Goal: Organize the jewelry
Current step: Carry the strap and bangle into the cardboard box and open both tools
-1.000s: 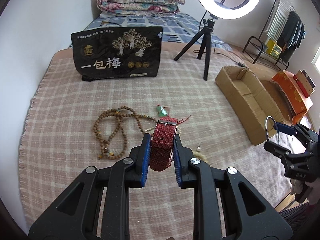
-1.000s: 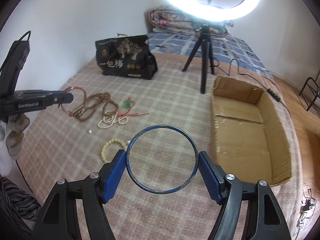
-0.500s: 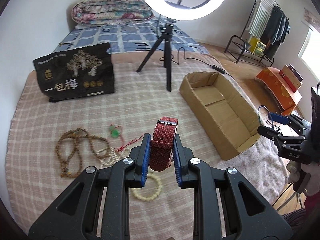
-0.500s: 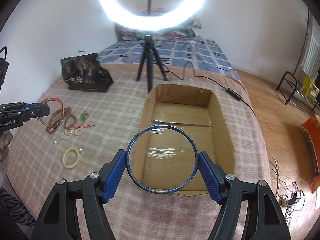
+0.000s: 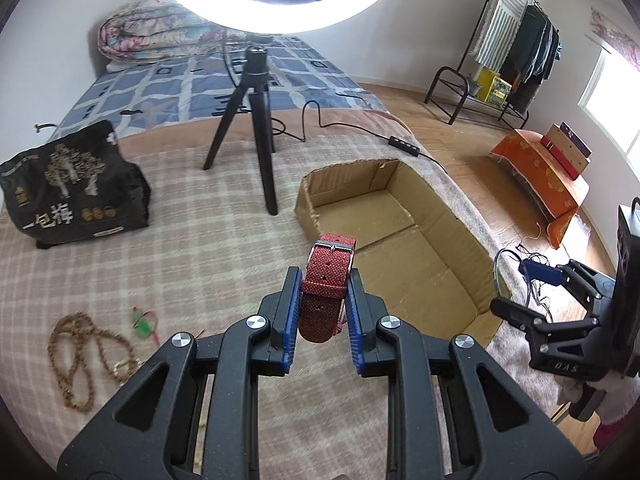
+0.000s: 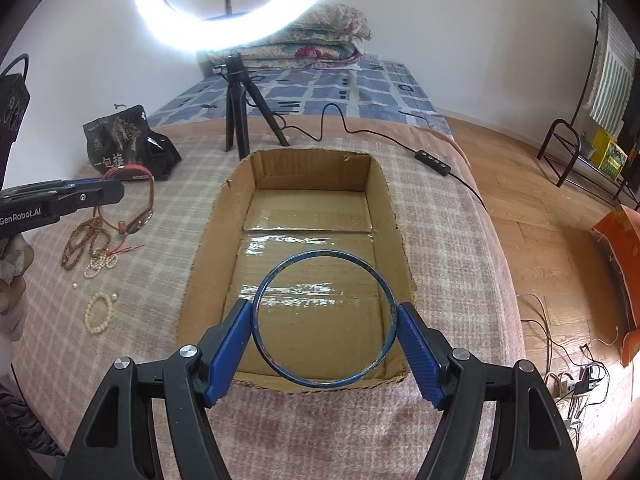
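While bead strings show both views, pale bracelet shows rightward only.

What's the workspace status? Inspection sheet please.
Surface: checked blanket.
Job's things: cardboard box, nothing seen inside; red watch strap; blue bangle; bead strings and cream bracelet on the blanket.
Clutter: black bag.
Grippers: left hand-held gripper shut on the strap; right hand-held gripper shut on the bangle, above the box.
Cables: ring light lead with inline switch.
Surroundings: tripod, clothes rack.
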`<state>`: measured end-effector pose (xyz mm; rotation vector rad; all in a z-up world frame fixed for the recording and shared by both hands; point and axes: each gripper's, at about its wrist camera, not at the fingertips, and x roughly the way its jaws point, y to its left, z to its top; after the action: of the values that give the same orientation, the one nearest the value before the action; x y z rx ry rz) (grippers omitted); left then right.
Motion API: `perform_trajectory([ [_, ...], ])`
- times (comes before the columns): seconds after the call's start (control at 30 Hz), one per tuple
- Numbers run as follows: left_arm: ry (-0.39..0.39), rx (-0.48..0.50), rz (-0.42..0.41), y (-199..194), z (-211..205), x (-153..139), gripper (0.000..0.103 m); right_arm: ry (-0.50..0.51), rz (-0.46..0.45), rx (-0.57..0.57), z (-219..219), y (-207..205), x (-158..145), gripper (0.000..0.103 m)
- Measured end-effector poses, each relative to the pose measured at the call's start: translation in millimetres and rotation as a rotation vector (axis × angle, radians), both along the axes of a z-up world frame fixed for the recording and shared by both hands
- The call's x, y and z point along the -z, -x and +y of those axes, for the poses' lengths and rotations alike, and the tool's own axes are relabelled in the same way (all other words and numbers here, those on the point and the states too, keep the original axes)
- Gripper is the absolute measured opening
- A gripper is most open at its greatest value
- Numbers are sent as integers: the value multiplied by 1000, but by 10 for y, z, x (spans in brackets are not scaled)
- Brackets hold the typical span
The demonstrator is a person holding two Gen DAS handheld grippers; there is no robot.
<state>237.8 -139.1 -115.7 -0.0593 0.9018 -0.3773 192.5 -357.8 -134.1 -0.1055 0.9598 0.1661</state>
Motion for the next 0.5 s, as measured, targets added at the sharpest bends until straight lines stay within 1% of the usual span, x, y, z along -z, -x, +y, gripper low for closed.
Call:
perform_trajectory([
  [0.3,12,22,-7,-329,-345,78,21,-11,10,17,-130,-99,111,75],
  [0.5,3,44,-7,-409,-496,139,21,-18,25,24,-170,-134,191,75],
])
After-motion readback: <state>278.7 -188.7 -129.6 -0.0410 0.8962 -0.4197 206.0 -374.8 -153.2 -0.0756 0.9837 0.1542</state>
